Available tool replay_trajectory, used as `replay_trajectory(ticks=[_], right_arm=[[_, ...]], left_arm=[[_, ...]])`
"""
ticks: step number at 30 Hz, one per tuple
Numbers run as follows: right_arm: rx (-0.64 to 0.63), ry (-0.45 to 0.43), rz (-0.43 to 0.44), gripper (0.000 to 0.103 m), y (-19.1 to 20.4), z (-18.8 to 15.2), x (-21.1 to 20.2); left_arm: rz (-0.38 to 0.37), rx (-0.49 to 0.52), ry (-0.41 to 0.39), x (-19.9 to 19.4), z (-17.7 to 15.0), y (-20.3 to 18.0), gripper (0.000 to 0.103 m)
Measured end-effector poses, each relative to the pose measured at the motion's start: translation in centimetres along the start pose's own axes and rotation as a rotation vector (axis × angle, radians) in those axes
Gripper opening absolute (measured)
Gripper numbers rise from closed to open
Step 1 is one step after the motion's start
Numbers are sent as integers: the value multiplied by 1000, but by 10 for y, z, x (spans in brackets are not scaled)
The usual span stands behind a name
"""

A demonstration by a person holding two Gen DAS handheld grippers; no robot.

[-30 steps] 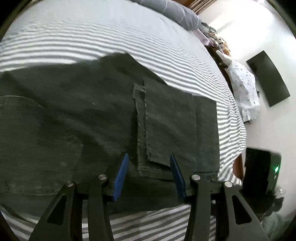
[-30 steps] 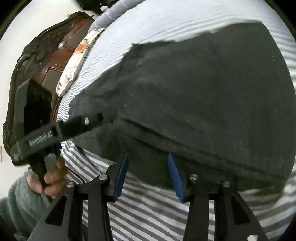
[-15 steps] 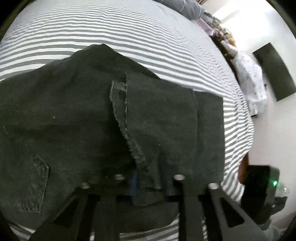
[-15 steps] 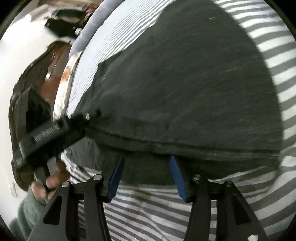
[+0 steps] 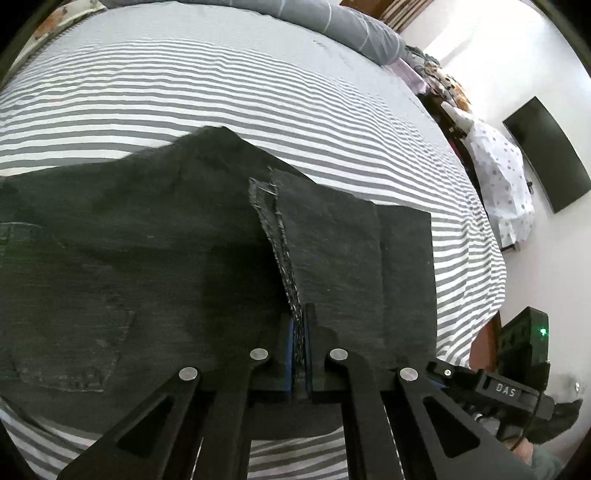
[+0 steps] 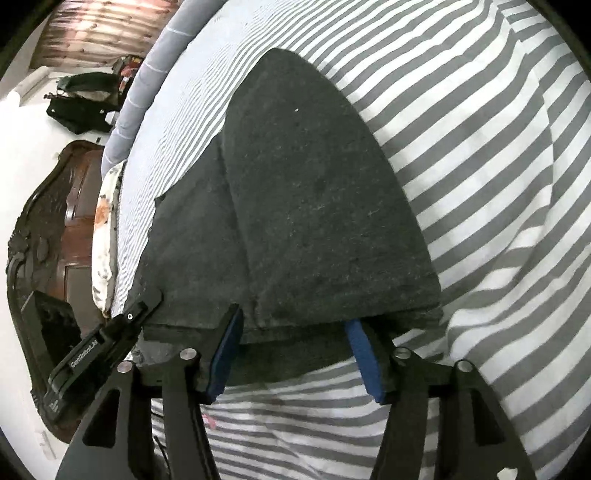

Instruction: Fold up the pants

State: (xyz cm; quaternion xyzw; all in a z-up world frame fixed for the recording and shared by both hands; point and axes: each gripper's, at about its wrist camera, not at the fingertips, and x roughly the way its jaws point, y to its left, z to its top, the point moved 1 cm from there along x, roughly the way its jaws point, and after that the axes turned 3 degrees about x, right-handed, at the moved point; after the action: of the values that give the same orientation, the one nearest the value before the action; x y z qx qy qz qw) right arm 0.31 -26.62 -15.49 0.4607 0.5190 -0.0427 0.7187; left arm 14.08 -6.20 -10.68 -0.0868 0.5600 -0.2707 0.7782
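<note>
Dark grey pants (image 5: pixel 147 258) lie folded on the striped bed; a back pocket shows at the left. My left gripper (image 5: pixel 300 332) is shut on the frayed hem edge (image 5: pixel 284 258) of the folded-over leg and holds it slightly raised. In the right wrist view the pants (image 6: pixel 314 203) fill the middle. My right gripper (image 6: pixel 295 354) is open, its blue pads either side of the near folded edge, one pad partly under the cloth. The left gripper's body (image 6: pixel 103 350) shows at its left.
The bed has a grey-and-white striped sheet (image 5: pixel 258 92), with a grey pillow (image 5: pixel 332 22) at the far end. A dark carved wooden headboard (image 6: pixel 44 240) stands at the left. A black screen (image 5: pixel 546 151) hangs on the wall at the right.
My left gripper has closed on the frayed hem and lifted it. My right gripper has moved in along the folded edge and stays open.
</note>
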Motion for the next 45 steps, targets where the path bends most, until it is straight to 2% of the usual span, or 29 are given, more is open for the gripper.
replay_trajectory(ticks=[3, 7, 12, 14, 16, 19, 22, 28, 29, 30, 31, 32, 33, 39, 42, 45], right_arm=[[-20, 12, -18, 62, 5, -3, 3], [2, 14, -36, 63, 3, -4, 6], [-29, 50, -20, 64, 11, -13, 15], [-43, 65, -6, 65, 13, -17, 20], [-50, 81, 4, 65, 15, -19, 26], [-66, 86, 8, 66, 15, -20, 30], [-61, 84, 25, 66, 13, -18, 30], [-62, 72, 44, 66, 8, -15, 27], [-62, 71, 46, 66, 8, -15, 27], [-60, 71, 47, 66, 8, -14, 27], [-59, 71, 49, 66, 7, -14, 27], [-60, 70, 50, 66, 8, -14, 27], [-65, 69, 49, 66, 8, -14, 27], [-66, 49, 46, 66, 8, -13, 25], [-41, 31, 47, 66, 6, -11, 22], [-7, 11, 36, 65, 2, -7, 16]], left_arm=[[32, -3, -7, -3, -4, 11, 3], [25, -23, 30, 8, -9, 21, 3], [-37, -42, 82, 17, -13, 22, 8], [-37, -56, 92, 17, -13, 26, 30], [-53, -69, 64, 13, -13, 32, 40], [-99, -115, 31, 8, -8, 44, 47], [-119, -143, 29, 17, 1, 53, 47], [-199, -127, 54, 37, 11, 49, 47], [-206, -117, 57, 38, 11, 46, 44], [-213, -104, 60, 39, 10, 44, 39], [-228, -90, 71, 41, 7, 41, 23], [-252, -92, 87, 43, 4, 39, 12], [-271, -96, 104, 46, 0, 38, 11], [-229, -71, 82, 46, 0, 35, 5], [-188, -28, 41, 35, 1, 28, 4], [-197, -39, 13, 25, 0, 26, 4]])
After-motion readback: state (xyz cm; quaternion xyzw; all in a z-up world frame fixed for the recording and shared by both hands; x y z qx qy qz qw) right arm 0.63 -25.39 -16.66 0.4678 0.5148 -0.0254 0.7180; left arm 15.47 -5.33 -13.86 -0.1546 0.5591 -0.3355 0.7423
